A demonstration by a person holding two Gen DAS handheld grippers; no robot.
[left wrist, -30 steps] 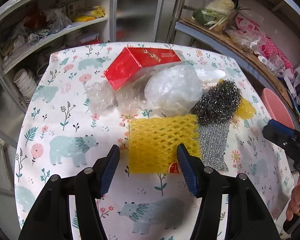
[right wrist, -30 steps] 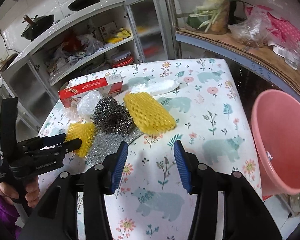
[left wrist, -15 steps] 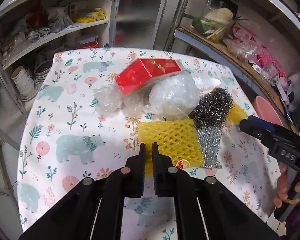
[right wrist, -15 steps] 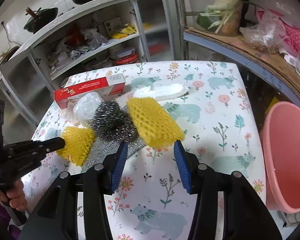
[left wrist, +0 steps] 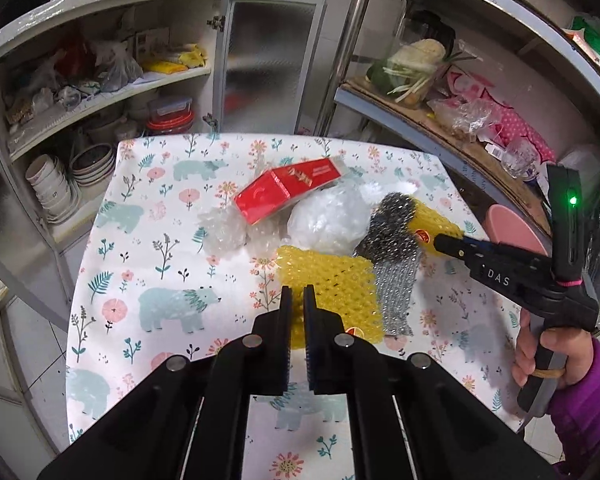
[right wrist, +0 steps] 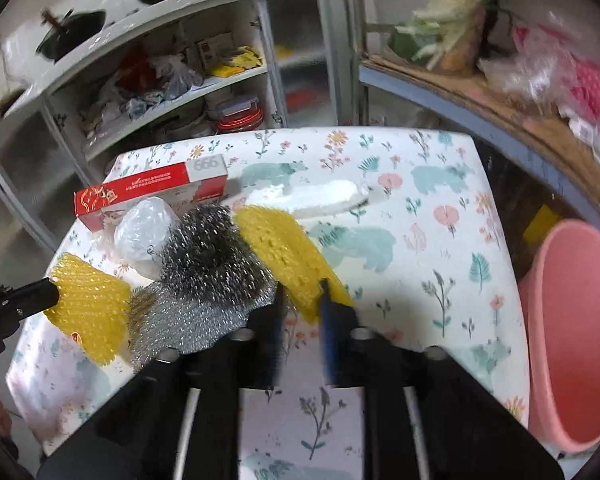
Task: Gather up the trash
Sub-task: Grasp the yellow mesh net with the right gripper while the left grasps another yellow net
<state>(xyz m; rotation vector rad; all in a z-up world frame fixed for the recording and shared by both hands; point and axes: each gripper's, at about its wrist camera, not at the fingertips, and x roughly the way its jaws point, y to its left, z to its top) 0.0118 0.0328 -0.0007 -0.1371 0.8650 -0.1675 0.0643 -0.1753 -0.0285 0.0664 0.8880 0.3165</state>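
My left gripper [left wrist: 296,296] is shut on the near edge of a yellow foam net [left wrist: 332,280] on the bear-print tablecloth [left wrist: 172,272]. In the right wrist view the left gripper [right wrist: 52,296] pinches this net [right wrist: 88,304] at the table's left. My right gripper [right wrist: 302,300] is closing, blurred, on the near end of a second yellow foam net [right wrist: 288,248]. The left wrist view shows the right gripper [left wrist: 440,242] pinching that net [left wrist: 432,220]. Between the nets lies a steel scourer [right wrist: 212,256] on a silver mesh sheet [left wrist: 396,292].
A red carton [left wrist: 284,188], a clear plastic bag [left wrist: 328,220], bubble wrap [left wrist: 224,228] and a white foam strip [right wrist: 320,196] lie further back. A pink basin [right wrist: 572,320] stands beside the table's right edge. Open cupboard shelves stand behind, a cluttered shelf to the right.
Both grippers went from open to shut, the left first on the near yellow net, the right just now on the other. The left gripper rose a little; the right moved in towards its net.
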